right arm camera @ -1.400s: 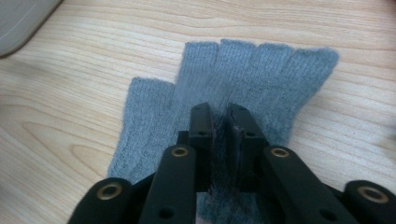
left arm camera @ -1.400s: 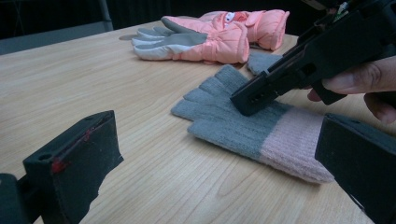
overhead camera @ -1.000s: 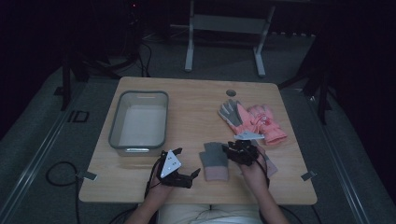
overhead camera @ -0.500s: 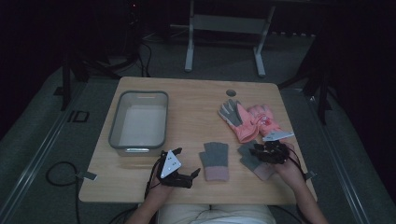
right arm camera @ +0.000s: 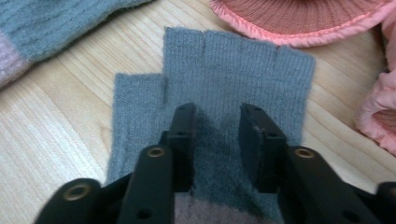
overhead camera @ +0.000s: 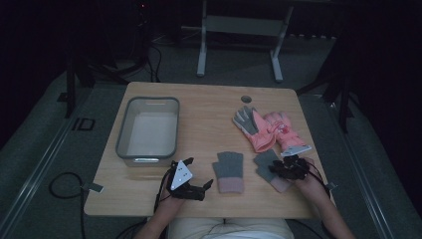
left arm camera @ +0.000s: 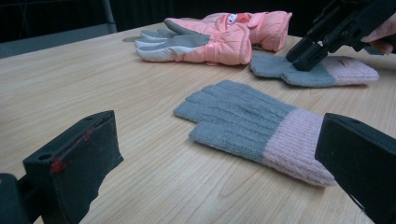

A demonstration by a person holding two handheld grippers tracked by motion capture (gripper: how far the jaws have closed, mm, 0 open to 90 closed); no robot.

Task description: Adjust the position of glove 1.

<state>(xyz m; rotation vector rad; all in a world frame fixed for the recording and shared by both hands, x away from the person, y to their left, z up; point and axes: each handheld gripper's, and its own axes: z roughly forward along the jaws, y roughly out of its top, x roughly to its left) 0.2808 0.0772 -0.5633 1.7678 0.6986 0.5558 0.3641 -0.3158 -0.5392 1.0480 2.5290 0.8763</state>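
Knit gloves are the work here. In the high view one grey-and-pink glove [overhead camera: 229, 171] lies flat at the table's [overhead camera: 209, 114] six o'clock edge; its mate [overhead camera: 268, 167] sits toward four o'clock under the right gripper [overhead camera: 284, 168]. The bin [overhead camera: 121, 137] at nine o'clock holds nothing.

Left gripper view: the left gripper [left arm camera: 219, 158] gapes wide, holding nothing, facing the near glove [left arm camera: 252, 123].

Right gripper view: the jaws have just been narrowing, tips pressed into the mate's [right arm camera: 233, 70] palm, a fold between them not yet clearly pinched. Likely both gloves remain to be moved.

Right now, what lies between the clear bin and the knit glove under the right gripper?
In the high view, bare tabletop, then the other grey-and-pink knit glove separates the clear bin from the knit glove under the right gripper.
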